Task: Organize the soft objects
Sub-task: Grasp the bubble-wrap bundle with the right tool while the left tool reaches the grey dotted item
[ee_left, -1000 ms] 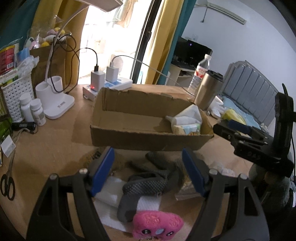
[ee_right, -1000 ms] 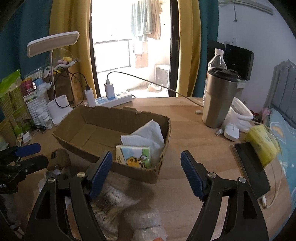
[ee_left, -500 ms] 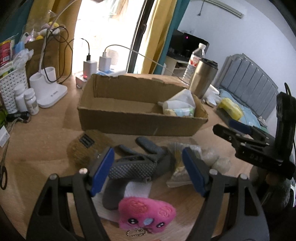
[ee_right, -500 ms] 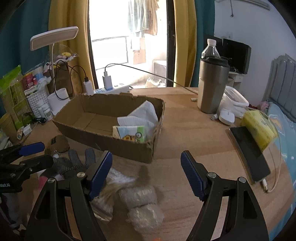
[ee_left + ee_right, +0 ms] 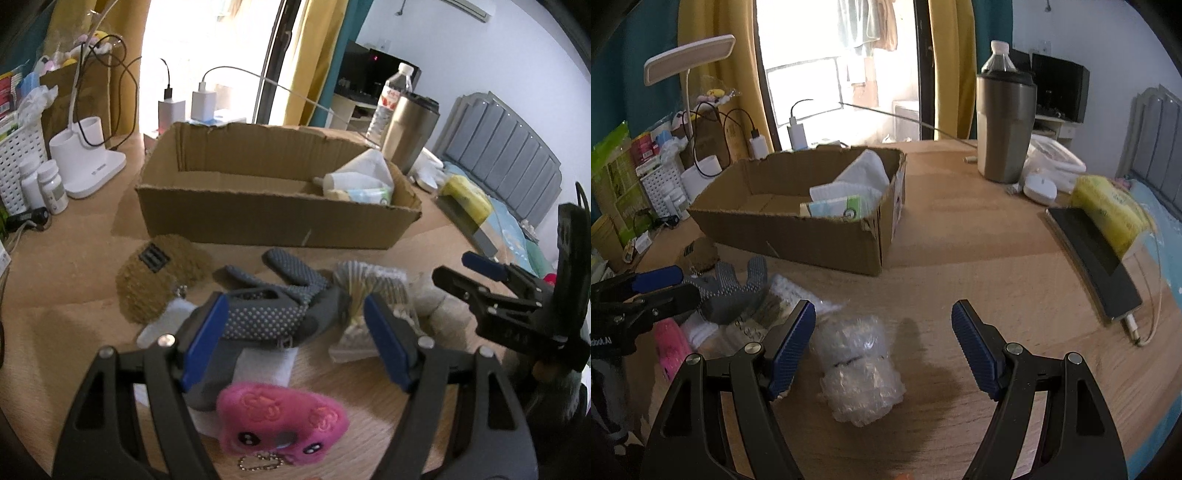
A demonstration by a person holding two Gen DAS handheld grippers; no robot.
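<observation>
Left wrist view: the left gripper hangs with jaws apart and empty over the grey dotted fabric glove, which lies on the wooden table before the brown cardboard box; the pink plush heart lies nearer the camera.
Right wrist view: the right gripper is spread wide, holding nothing; the clear bubble-wrap roll lies on the table between its jaws, nearer the left one.
</observation>
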